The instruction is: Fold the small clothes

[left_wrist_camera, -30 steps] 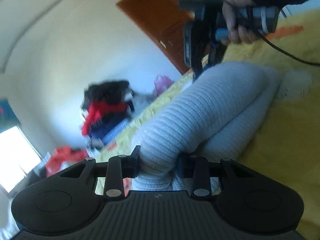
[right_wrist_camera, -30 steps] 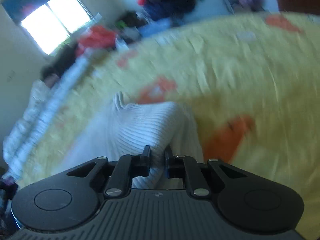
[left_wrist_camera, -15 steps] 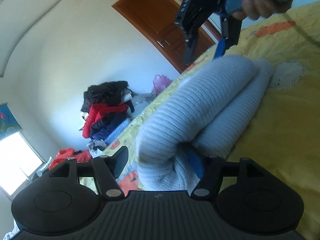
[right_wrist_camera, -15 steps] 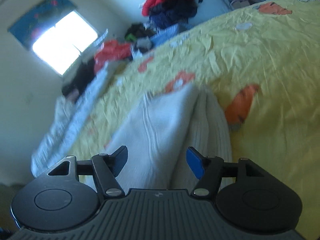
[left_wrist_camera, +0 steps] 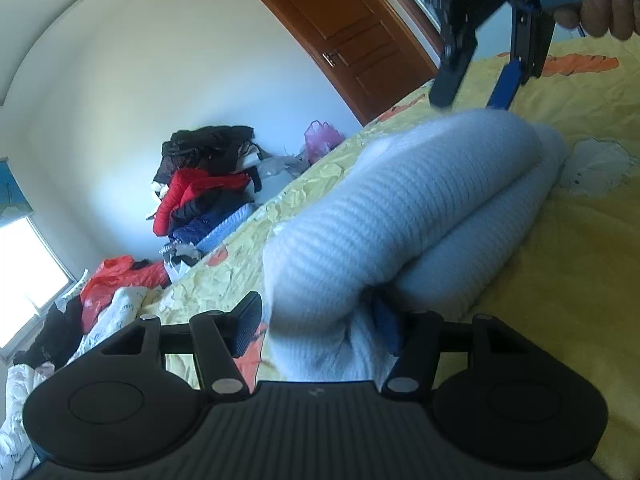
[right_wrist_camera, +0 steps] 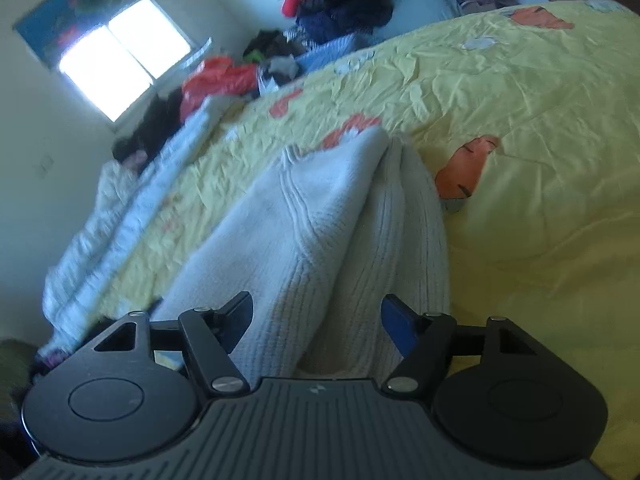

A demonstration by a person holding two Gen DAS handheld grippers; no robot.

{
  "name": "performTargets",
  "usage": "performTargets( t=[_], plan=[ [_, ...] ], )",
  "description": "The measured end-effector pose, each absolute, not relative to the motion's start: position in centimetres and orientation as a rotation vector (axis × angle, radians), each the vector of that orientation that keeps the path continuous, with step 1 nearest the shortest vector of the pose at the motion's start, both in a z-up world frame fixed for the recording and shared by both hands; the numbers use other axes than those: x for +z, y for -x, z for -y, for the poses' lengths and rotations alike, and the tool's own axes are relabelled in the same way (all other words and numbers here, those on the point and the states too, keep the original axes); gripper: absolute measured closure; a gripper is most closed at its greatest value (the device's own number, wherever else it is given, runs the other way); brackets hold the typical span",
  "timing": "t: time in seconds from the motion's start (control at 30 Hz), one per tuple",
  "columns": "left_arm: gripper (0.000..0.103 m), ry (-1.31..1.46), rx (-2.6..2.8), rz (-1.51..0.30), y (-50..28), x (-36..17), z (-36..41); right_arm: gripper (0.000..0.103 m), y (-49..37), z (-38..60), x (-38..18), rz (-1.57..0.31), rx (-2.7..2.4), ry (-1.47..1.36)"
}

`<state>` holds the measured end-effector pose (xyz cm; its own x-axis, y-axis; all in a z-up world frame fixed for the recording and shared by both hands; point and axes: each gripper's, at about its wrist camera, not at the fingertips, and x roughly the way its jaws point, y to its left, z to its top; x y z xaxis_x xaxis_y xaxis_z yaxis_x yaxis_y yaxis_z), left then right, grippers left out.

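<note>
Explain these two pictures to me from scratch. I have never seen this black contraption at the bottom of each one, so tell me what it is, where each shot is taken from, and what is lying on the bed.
No robot here: a person holds a two-finger hand tool in each hand, and a wide-angle camera on each looks out along its fingers. The black shape at the bottom of each picture is that tool's own body.

The left view shows the left gripper. Its jaws are closing, with the end of a folded white ribbed knit garment between them; its left pad stands clear of the cloth. At the top right, the person's hand holds the right gripper above the garment's far end.

The right view shows that right gripper, jaws apart, with the same garment between the pads and not pinched.

The garment lies on a yellow bedsheet. Piles of clothes sit beyond the bed.
</note>
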<state>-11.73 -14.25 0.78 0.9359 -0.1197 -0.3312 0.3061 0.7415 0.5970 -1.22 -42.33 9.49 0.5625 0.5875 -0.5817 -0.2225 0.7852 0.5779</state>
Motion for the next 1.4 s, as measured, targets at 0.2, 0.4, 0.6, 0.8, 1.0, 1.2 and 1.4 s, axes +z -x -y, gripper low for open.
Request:
performTargets(
  t=[0.2,0.4,0.6,0.8,1.0,1.2,1.4],
  plan=[
    [0.042,-0.674,-0.235,-0.303,11.8,1.3,14.0,0.033,1.7,41.5,9.1,-0.855,0.568,-0.508],
    [0.038,-0.602,-0.236,-0.355,11.9,1.7,13.1,0.045,1.7,38.4,8.2,-0.911,0.660,-0.433],
    [0.040,-0.475,-0.253,-0.436,10.3,2.6,12.0,0.083,2.0,39.3,9.2,-0.815,0.736,-0.506],
    [0.063,-0.518,-0.269,-0.395,10.9,1.9,13.0,0.087,2.5,40.7,14.2,-0.740,0.702,-0.266],
    [0.066,-0.717,-0.270,-0.294,12.9,0.2,14.0,0.090,2.9,41.9,7.6,-0.888,0.607,-0.341],
    [0.062,-0.743,-0.361,-0.311,13.3,1.6,12.8,0.072,2.6,43.7,6.9,-0.893,0.602,-0.488],
    [0.061,-0.630,-0.500,-0.288,14.9,6.1,7.4,0.024,1.6,45.3,9.4,-0.773,0.548,-0.565]
  ],
)
